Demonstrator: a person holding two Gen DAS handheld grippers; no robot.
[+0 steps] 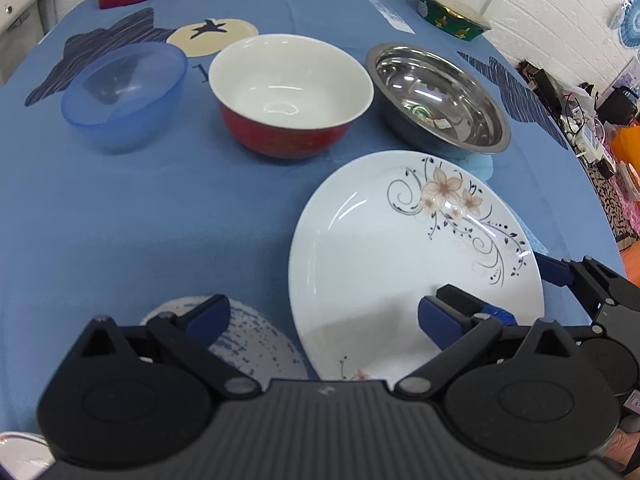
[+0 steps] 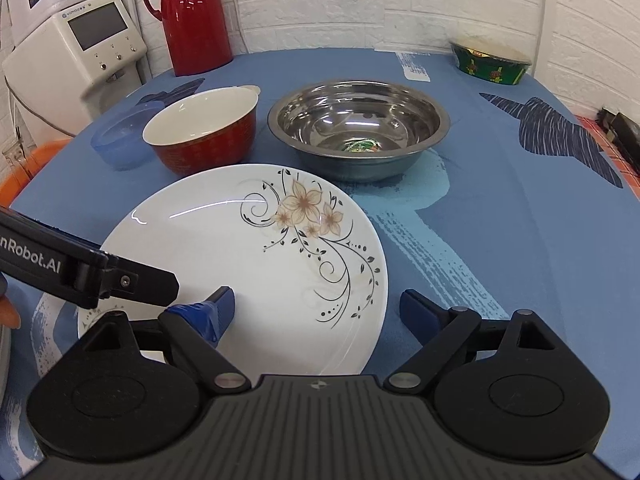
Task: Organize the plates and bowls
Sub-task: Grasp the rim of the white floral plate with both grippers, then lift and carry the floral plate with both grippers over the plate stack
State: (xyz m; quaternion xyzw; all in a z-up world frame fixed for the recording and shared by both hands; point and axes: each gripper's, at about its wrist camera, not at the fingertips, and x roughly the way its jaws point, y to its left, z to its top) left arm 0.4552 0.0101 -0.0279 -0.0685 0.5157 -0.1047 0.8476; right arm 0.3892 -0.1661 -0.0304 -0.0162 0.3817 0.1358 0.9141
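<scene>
My table (image 2: 500, 240) wears a blue cloth. On it I see a flowered plate (image 2: 248, 264), a blue bowl (image 1: 124, 96), a red bowl (image 1: 290, 96), a steel bowl (image 2: 358, 128), a green bowl (image 2: 490, 62) and a red jug (image 2: 192, 16).

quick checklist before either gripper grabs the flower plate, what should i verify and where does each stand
1. Left hand-held gripper open: ok, jaws wide apart.
2. Right hand-held gripper open: ok, holding nothing.
3. Flower plate free of load: ok, nothing lies on it.
4. Plate rim between right gripper's fingers: ok, one finger over the plate, the other beyond its edge.
5. Plate flat on the tablecloth: cannot tell, its near left edge seems to overlap another dish.
6. Red bowl and steel bowl apart from the plate: ok, both behind it.
</scene>
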